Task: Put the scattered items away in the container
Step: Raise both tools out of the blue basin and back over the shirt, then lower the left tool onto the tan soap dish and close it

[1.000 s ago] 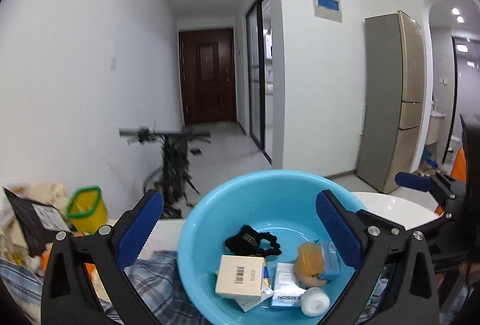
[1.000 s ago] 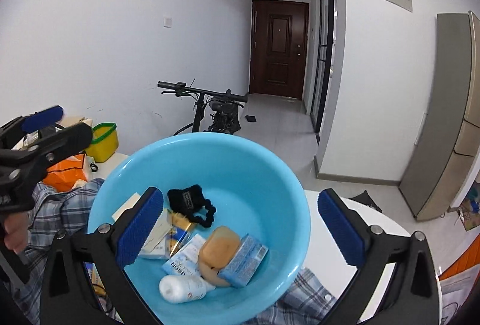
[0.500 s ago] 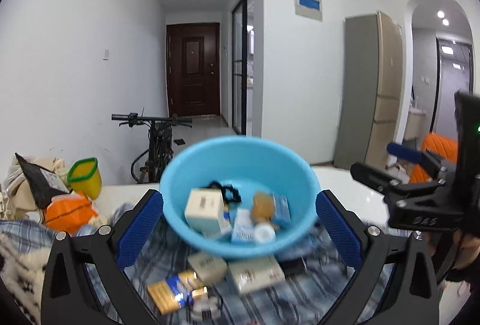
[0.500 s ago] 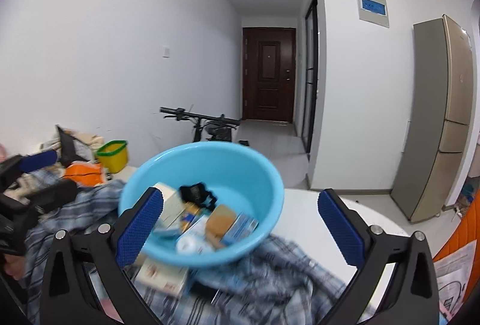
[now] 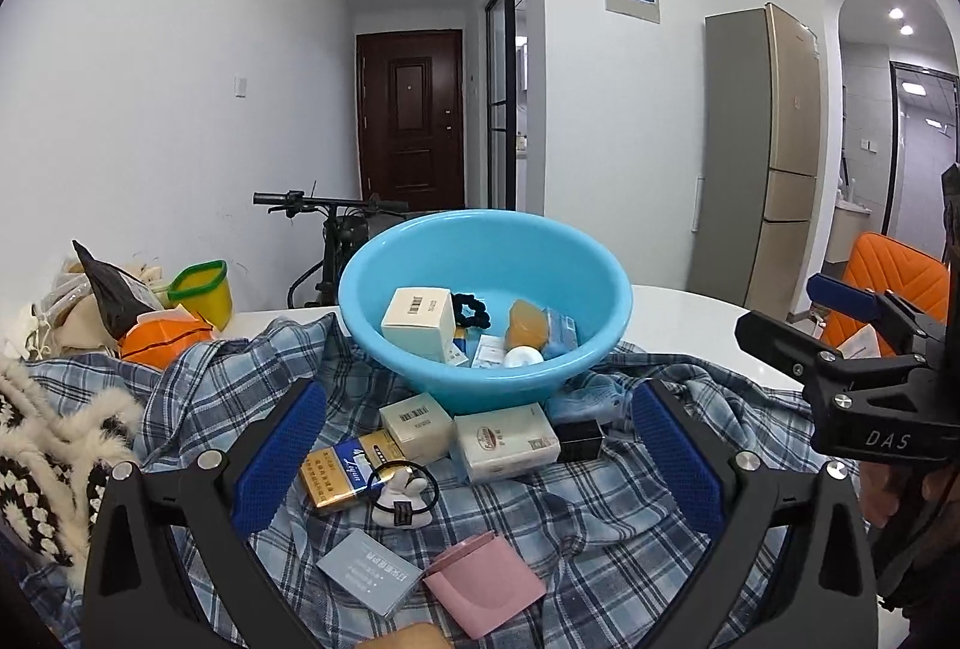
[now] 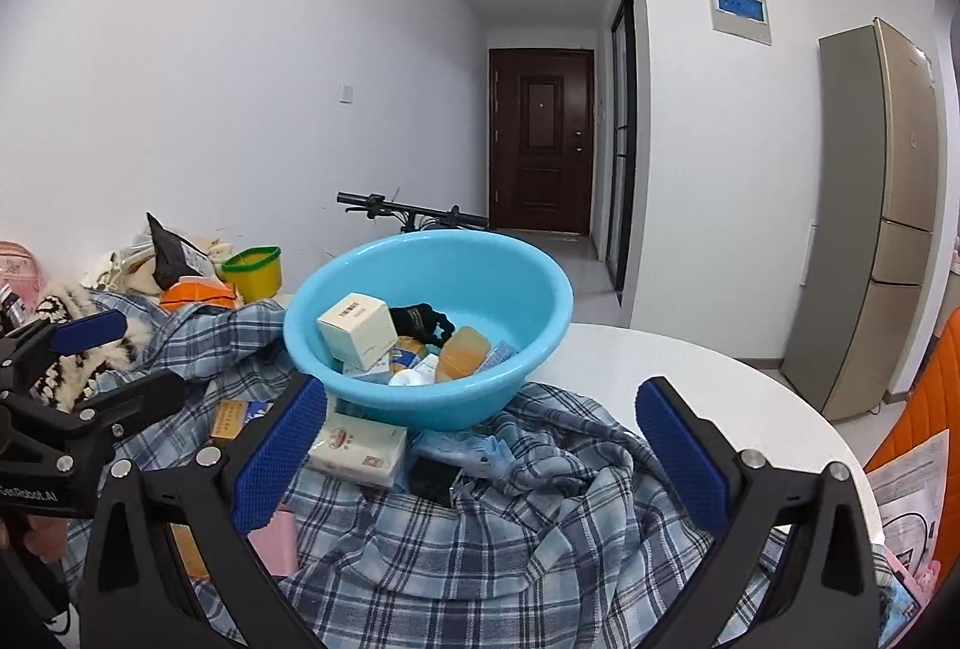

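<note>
— Both grippers are pulling back from the basin (image 5: 486,301); a second ago it was filling each view, and now the whole shirt (image 5: 600,517) is showing. Left gripper (image 5: 474,460) and right gripper (image 6: 480,457) are both hanging with jaws wide apart, gripping nothing.

— Where is everything sitting?

— Basin is sitting on the shirt toward the desk's (image 6: 690,379) far edge, already holding a box (image 5: 418,320), a scrunchie and some packets. Loose things are lying on the shirt just in front of it: a tissue pack (image 5: 507,439), a gold carton (image 5: 348,469), a hair tie (image 5: 401,487), a pink wallet (image 5: 486,583).

— What is worrying you?

— Folds in the shirt. If a jaw is catching cloth while closing on a flat item, it is probably dragging the shirt, and the basin is riding on that. The wallet is lying flat, so the jaws may be slipping off it.
</note>
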Demonstrator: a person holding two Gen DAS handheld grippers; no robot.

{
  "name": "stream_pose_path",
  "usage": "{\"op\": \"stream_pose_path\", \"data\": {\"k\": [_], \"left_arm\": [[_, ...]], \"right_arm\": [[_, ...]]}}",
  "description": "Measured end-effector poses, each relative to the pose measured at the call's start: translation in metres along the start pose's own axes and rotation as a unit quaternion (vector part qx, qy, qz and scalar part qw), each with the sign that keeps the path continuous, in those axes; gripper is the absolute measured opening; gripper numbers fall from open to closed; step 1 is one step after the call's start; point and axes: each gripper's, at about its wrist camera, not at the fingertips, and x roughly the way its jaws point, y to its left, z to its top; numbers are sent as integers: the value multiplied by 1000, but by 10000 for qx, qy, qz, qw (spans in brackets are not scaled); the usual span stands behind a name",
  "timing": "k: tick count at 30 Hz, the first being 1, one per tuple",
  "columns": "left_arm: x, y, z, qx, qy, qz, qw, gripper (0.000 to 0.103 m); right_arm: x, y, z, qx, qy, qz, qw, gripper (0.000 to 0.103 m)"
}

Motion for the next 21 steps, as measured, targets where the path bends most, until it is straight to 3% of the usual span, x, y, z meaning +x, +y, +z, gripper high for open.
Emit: {"op": "stream_pose_path", "data": {"k": [4,7,11,15,21], "left_arm": [[4,3,-7,-45,142,-17,9999,103],[15,2,-15,62,499,43,9987,103],[38,9,-30,-55,1246,96,9921,103],[53,21,-60,-211,1931,6,9810,103],[54,31,-95,-281,2255,52,9738,103]], "right_arm": [[5,-3,-10,102,186,37,9998,103],[13,-2,-21,130,484,161,9986,103],[40,0,-39,30,1608,554,9854,103],[56,1,-63,-43,2430,691,9675,103],[58,-1,-91,210,2626,753,9617,103]]}}
